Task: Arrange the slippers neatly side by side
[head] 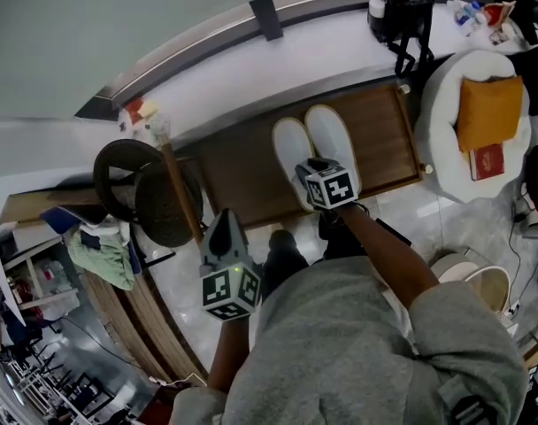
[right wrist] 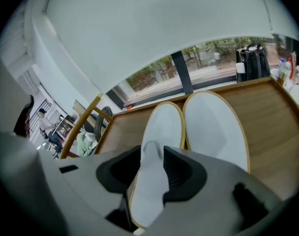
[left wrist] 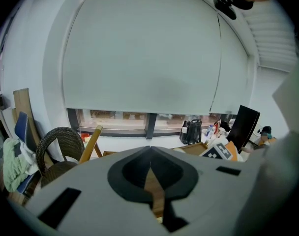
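Two white slippers (head: 333, 144) lie side by side, edges touching, on a brown wooden table (head: 242, 171) at the centre of the head view. The right gripper (right wrist: 152, 168) has its jaws spread, and the heel of the slipper on the frame's left (right wrist: 162, 132) lies between them, not pinched. The left gripper (left wrist: 150, 173), at lower left, has its jaws pressed together on nothing. A wicker chair (head: 149, 189) stands at the left. A black bag (head: 403, 11) sits on the white sill (head: 322, 51) at upper right, an orange cushion (head: 488, 109) is at the right, and pale glossy floor (head: 402, 211) shows below the table

Left gripper (left wrist: 149, 150) closed, right gripper (right wrist: 152, 156) jaws apart
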### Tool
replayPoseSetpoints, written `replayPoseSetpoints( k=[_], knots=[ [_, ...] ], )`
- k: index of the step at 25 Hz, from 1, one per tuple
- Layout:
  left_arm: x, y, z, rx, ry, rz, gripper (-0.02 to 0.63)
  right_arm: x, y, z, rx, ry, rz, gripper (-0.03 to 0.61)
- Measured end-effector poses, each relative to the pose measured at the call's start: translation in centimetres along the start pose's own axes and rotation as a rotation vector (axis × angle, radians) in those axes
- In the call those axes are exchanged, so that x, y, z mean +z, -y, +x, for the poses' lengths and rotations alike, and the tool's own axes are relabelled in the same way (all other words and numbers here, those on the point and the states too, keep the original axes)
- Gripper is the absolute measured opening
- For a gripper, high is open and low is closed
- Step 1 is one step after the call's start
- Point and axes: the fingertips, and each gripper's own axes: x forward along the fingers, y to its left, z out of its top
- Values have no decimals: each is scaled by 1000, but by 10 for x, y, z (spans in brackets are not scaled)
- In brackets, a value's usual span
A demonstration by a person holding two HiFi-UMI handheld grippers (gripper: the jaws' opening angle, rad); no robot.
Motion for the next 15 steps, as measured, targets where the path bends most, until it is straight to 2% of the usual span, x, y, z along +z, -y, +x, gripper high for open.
replayPoseSetpoints(
  k=[6,10,15],
  knots=[
    [18,25,9,-39,46,9,15,28,8,-70,32,92,-151,127],
    [28,38,15,-61,73,6,15,61,26,-131,12,214,-236,127],
    [33,48,21,-71,83,7,15,96,48,-212,54,424,-324,127]
  ],
)
